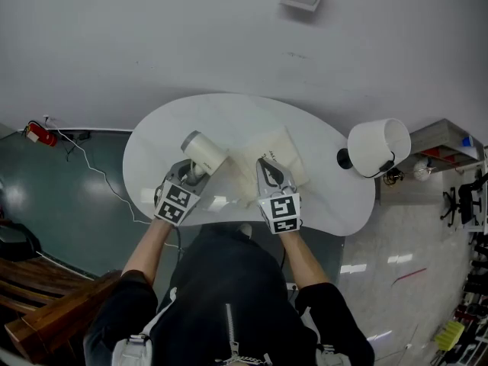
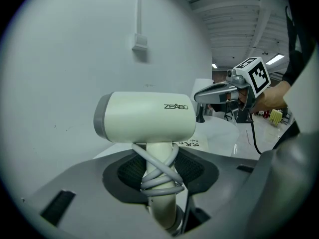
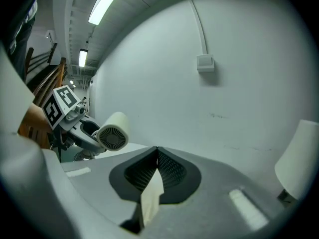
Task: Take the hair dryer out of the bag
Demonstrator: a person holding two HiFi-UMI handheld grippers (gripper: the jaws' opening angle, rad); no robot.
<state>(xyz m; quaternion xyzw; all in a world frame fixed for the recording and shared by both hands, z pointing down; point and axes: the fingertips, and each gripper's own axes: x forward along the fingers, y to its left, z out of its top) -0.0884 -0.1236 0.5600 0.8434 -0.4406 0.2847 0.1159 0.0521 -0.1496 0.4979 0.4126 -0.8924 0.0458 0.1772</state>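
- Between the jaws of the left gripper (image 2: 160, 176), the cream handle of the hair dryer (image 2: 149, 116) stands upright, clamped from both sides. A grey cord (image 2: 158, 180) is wound around the handle right at the pads.
- Alongside, the right gripper (image 3: 157, 156) has its jaws pressed together on a thin fold of the cream bag (image 3: 151, 200), which runs back from the pinch toward the camera.
- Above the left gripper's grip, the dryer's barrel lies level, its branded side facing that gripper's camera and its round grille end turned toward the right gripper.
- Seen from the head view, the dryer is outside the bag, just beside its left edge, and both grippers are side by side over the near edge of the white oval table (image 1: 152, 147).
- At the table's right end stands a lamp (image 1: 379, 147) with a white shade, apart from the bag.
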